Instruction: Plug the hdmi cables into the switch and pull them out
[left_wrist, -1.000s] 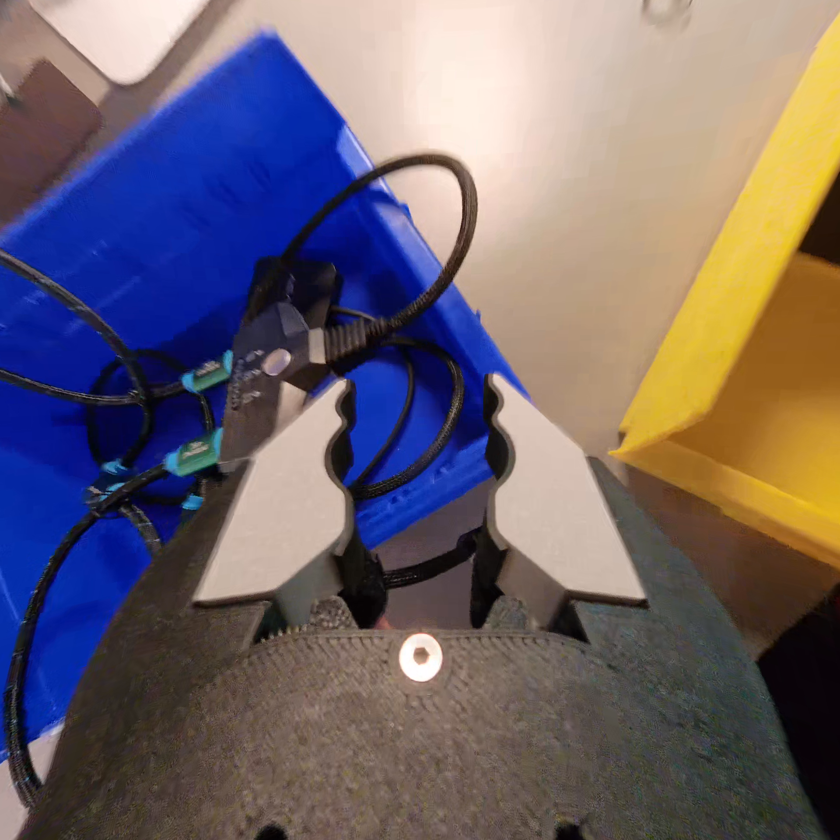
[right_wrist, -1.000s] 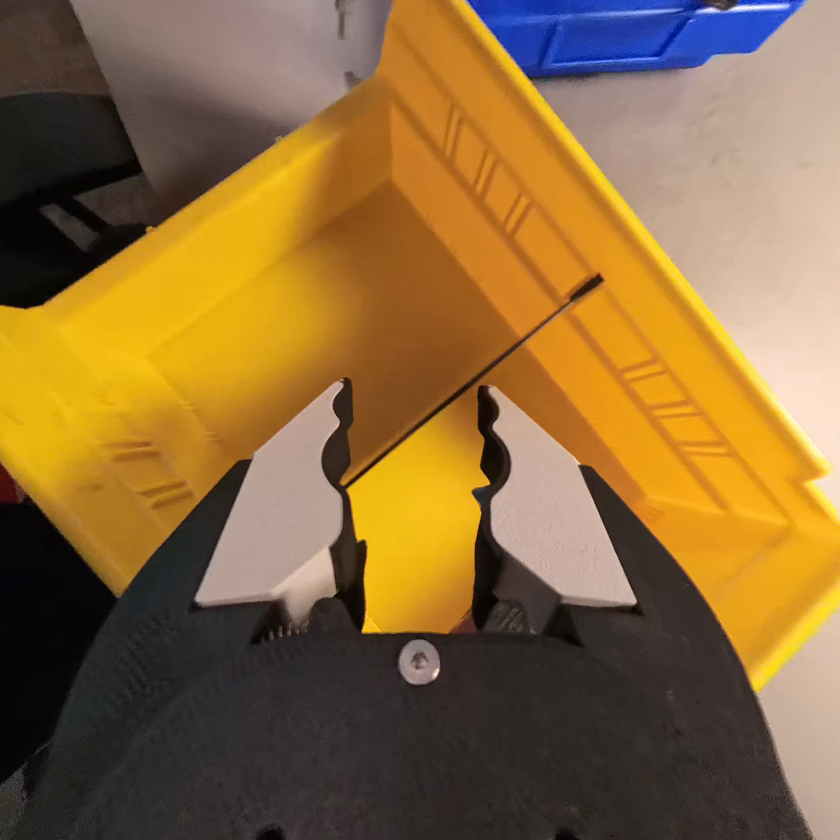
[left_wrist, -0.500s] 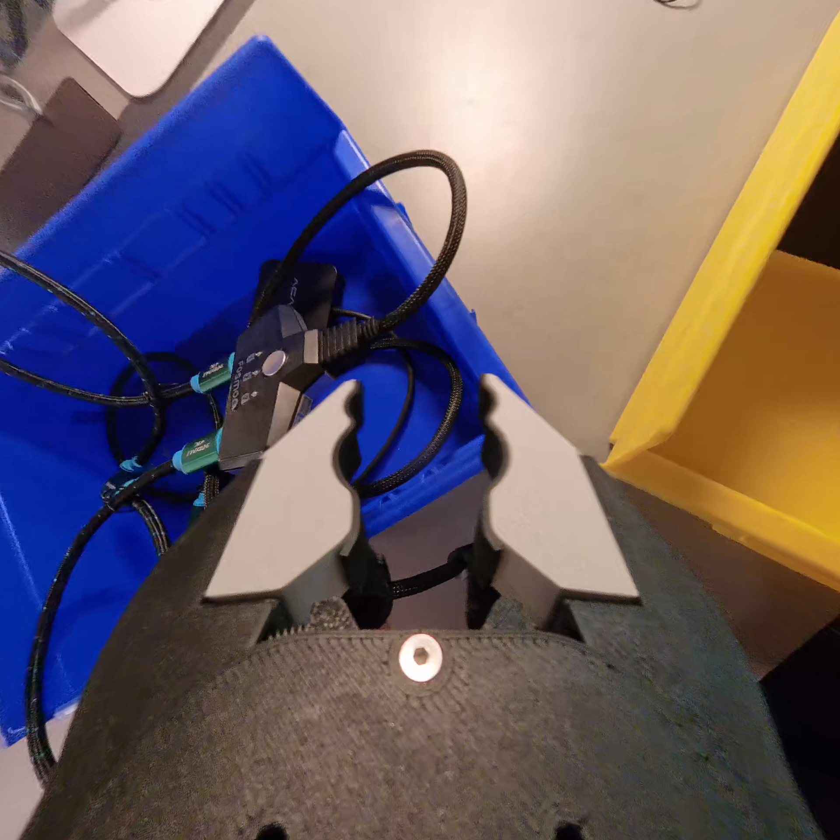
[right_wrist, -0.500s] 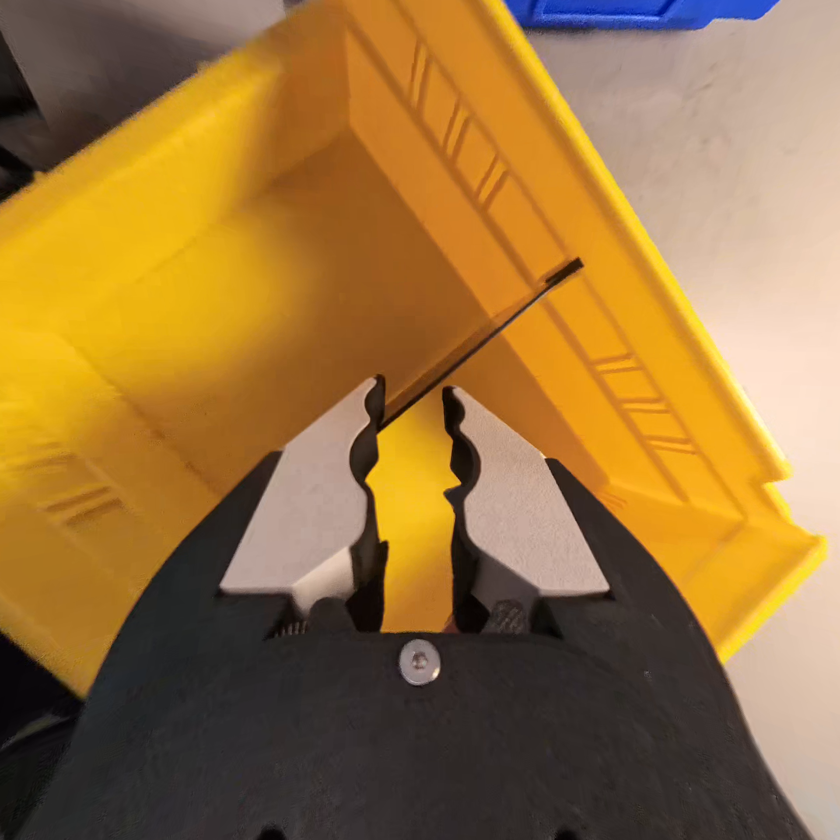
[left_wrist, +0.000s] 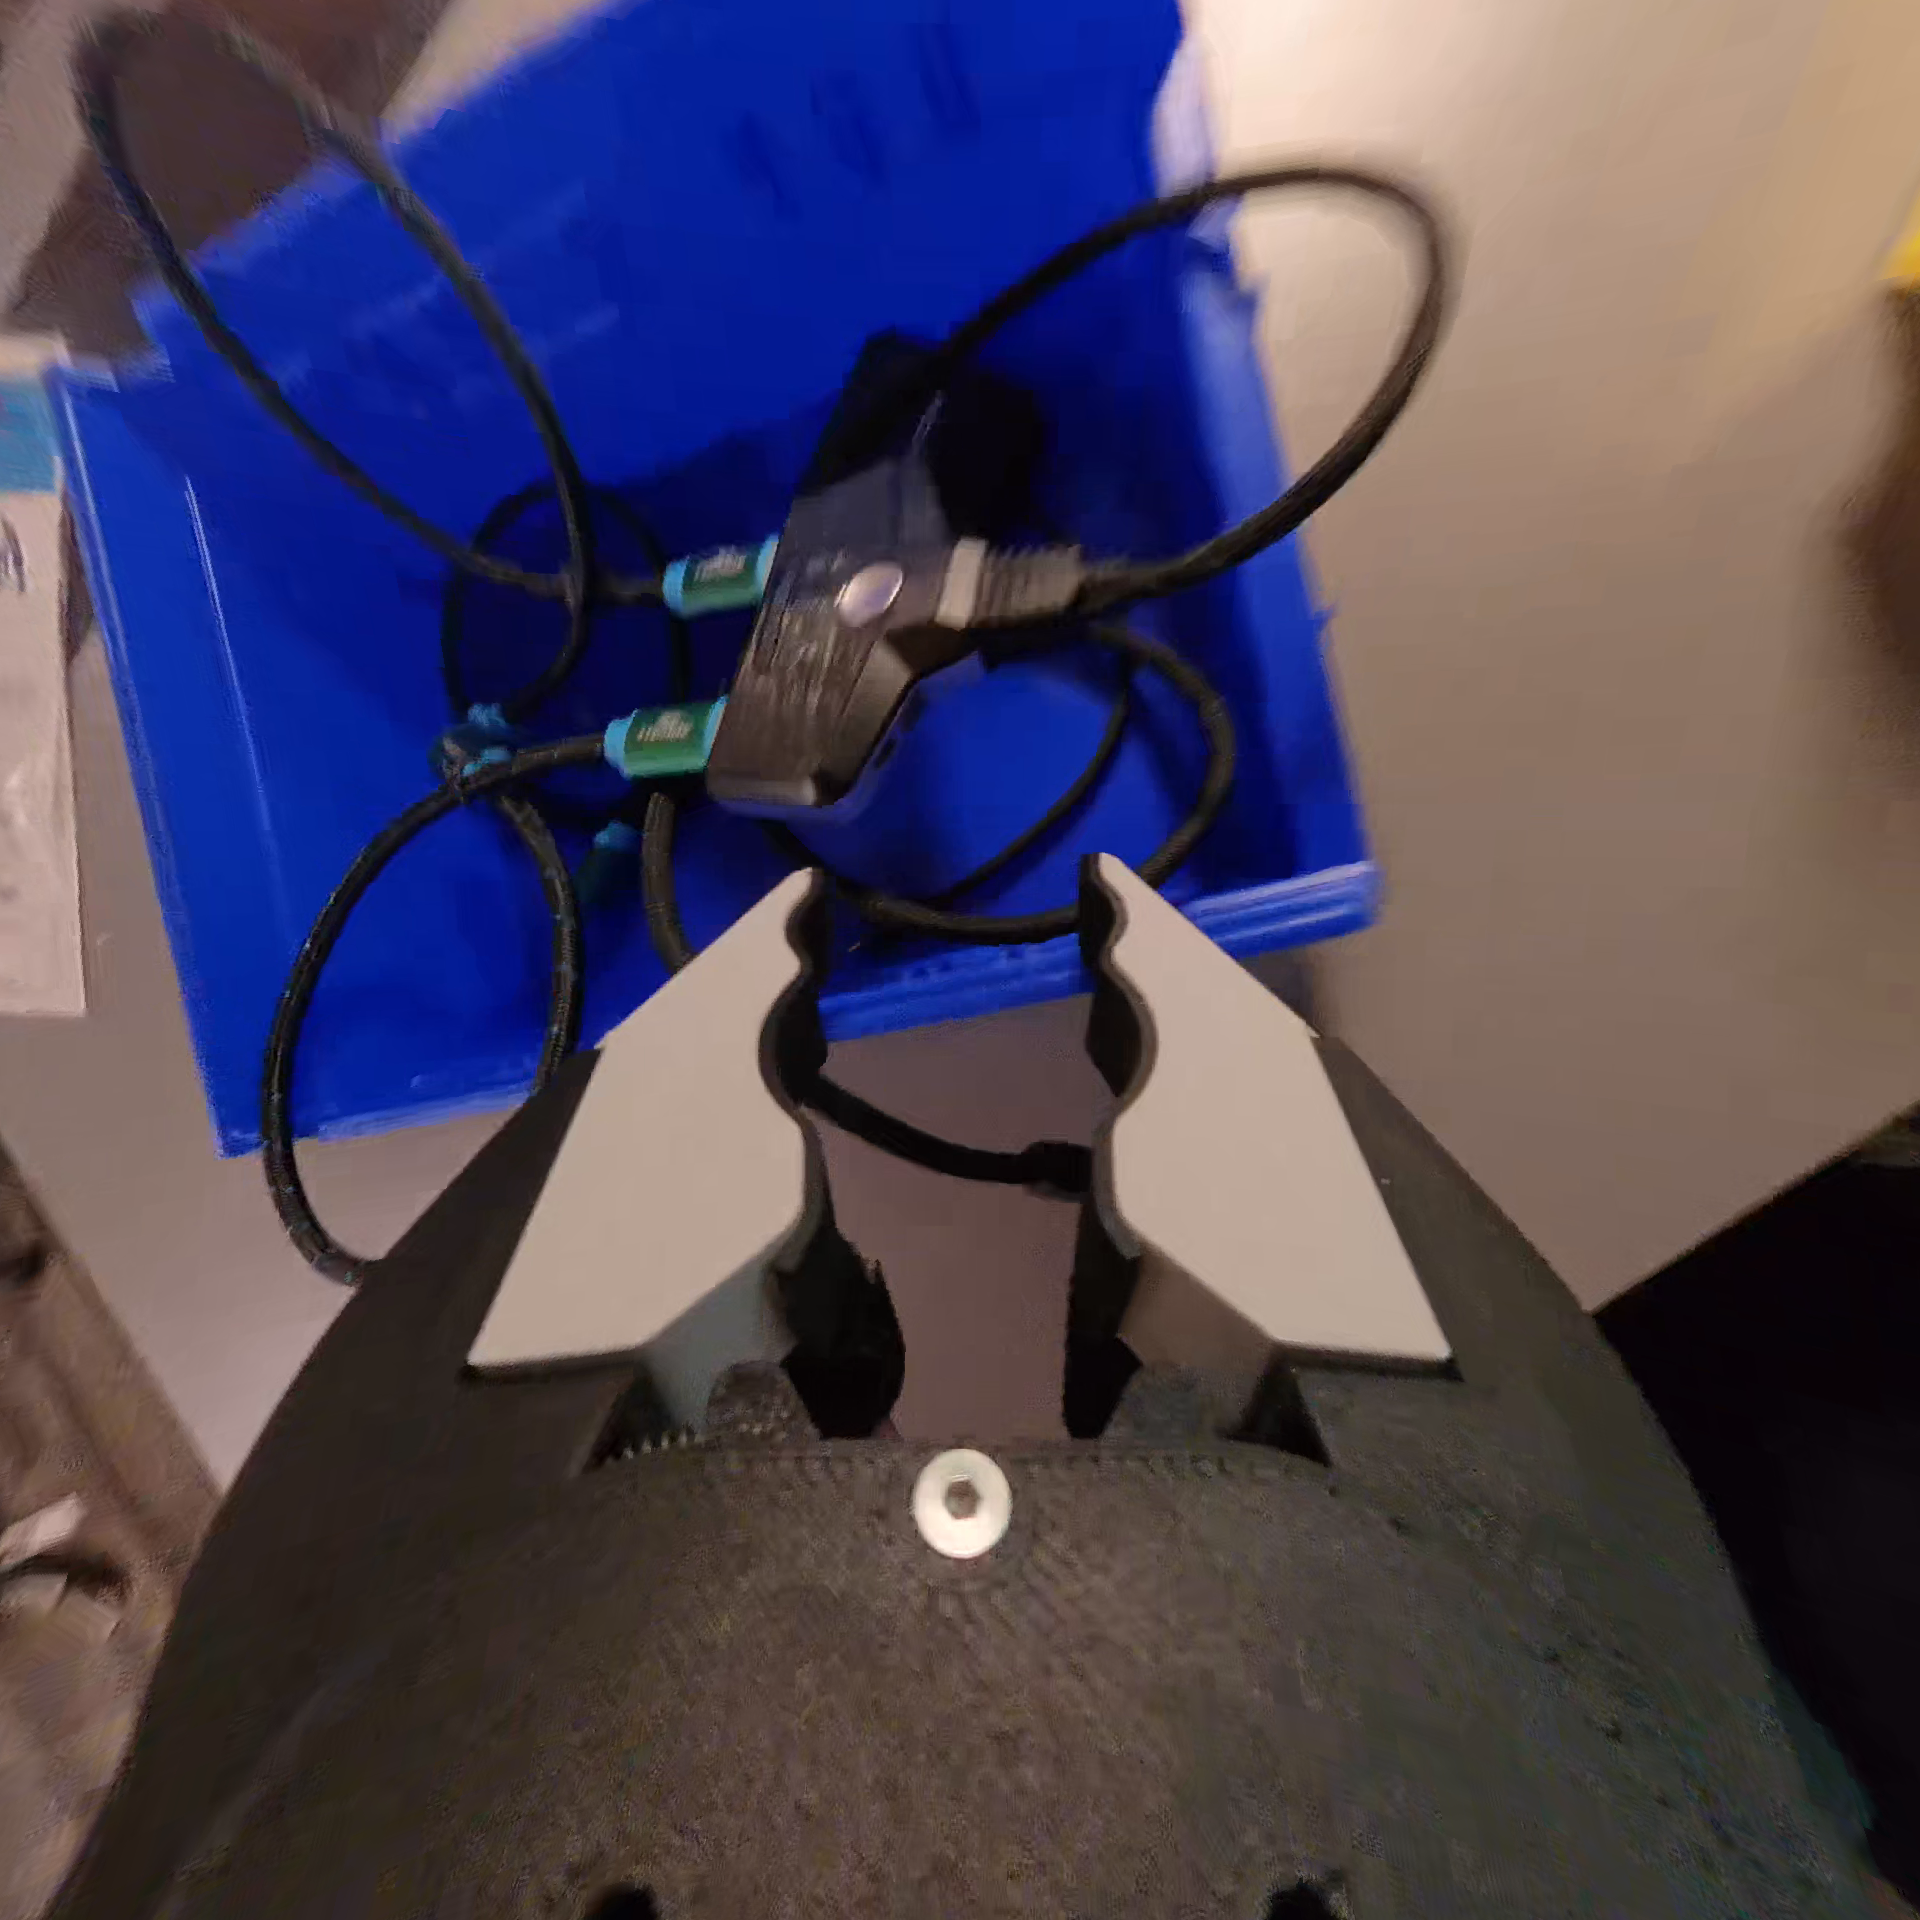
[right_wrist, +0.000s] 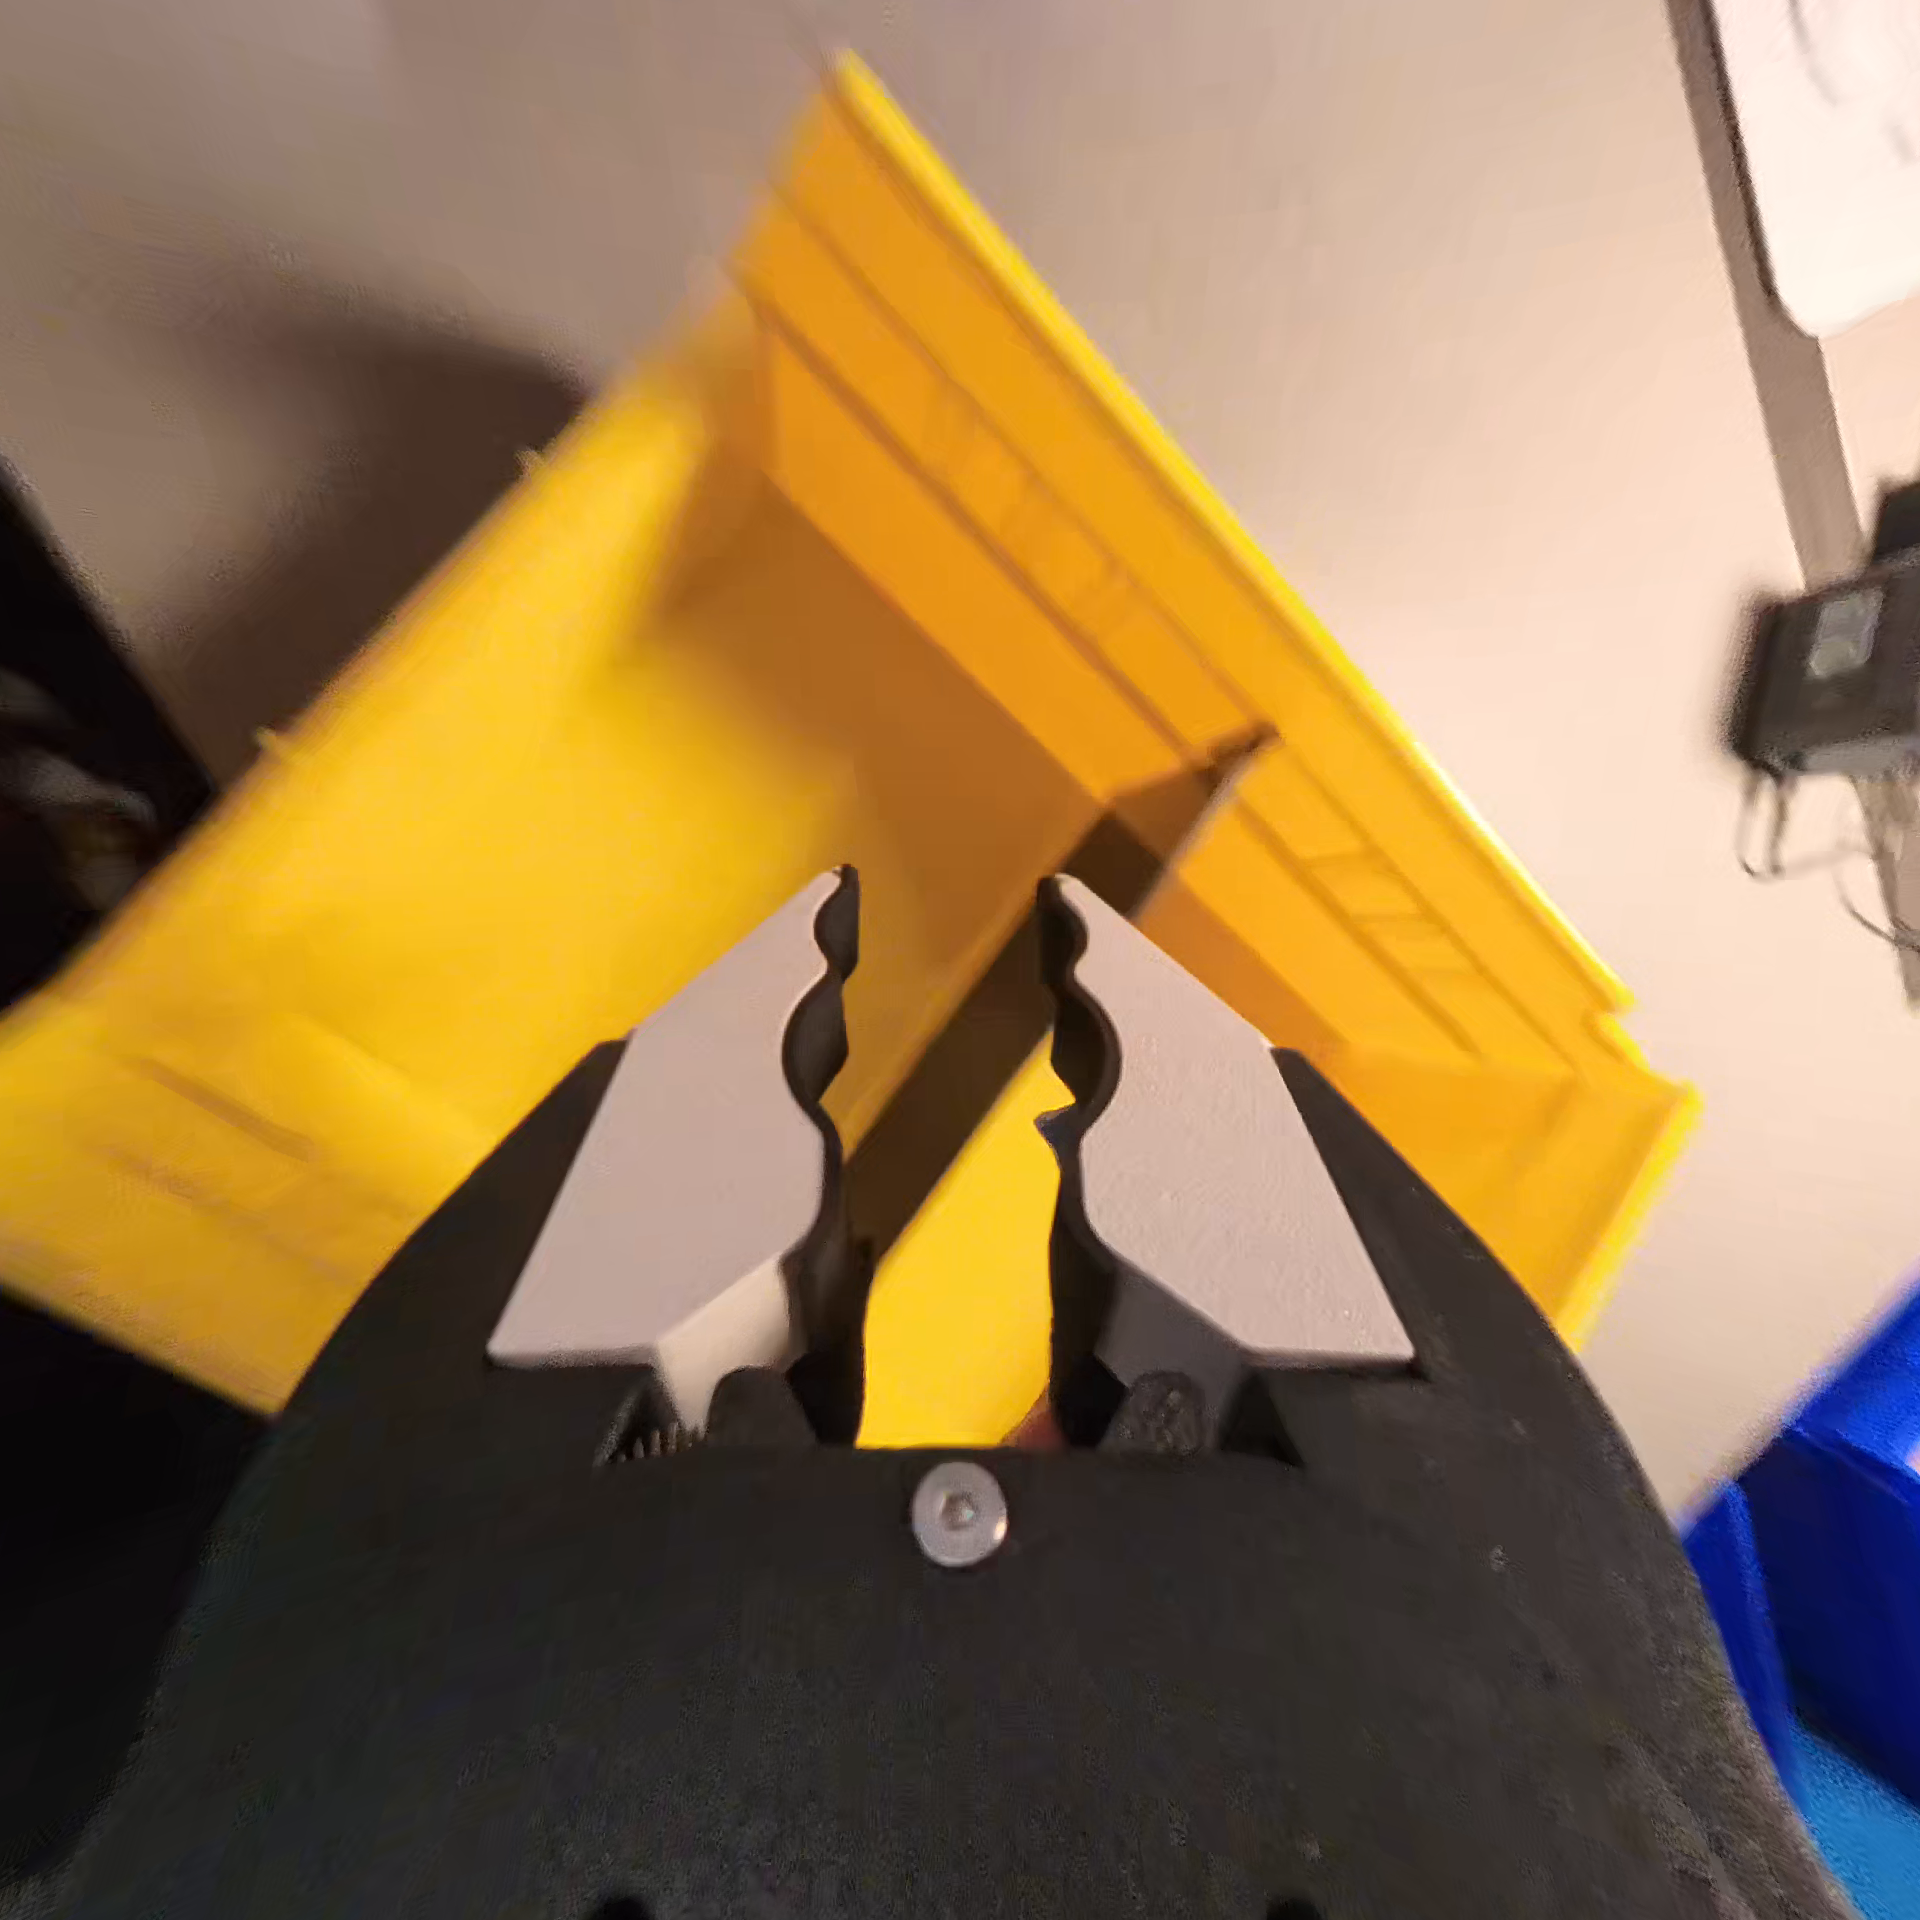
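Observation:
In the left wrist view a black HDMI switch (left_wrist: 831, 644) lies in a blue bin (left_wrist: 312, 644). Two black braided cables with teal plugs (left_wrist: 665, 738) are plugged into its left side, and a thicker black cable (left_wrist: 1351, 416) leaves its right end and loops over the bin's rim. My left gripper (left_wrist: 945, 883) is open and empty, just short of the bin's near edge, with the switch ahead of its fingertips. A cable strand (left_wrist: 935, 1143) passes below between the fingers. My right gripper (right_wrist: 945, 878) is open and empty above an empty yellow bin (right_wrist: 520, 883).
A grey tabletop (left_wrist: 1610, 727) lies right of the blue bin. White paper (left_wrist: 31, 727) lies at the left edge. In the right wrist view a blue bin corner (right_wrist: 1849, 1538) shows at lower right, and a dark device with wires (right_wrist: 1829, 686) at the right edge. My hands' fingertips stand some 35 cm from each other. From the left gripper's tips to the black HDMI switch (left_wrist: 831, 644) is close to 6 cm.
The left gripper has swung left, so the blue bin and switch are now centred ahead and the yellow bin has left view. The right gripper narrowed, then opened a little, and turned over the yellow bin.

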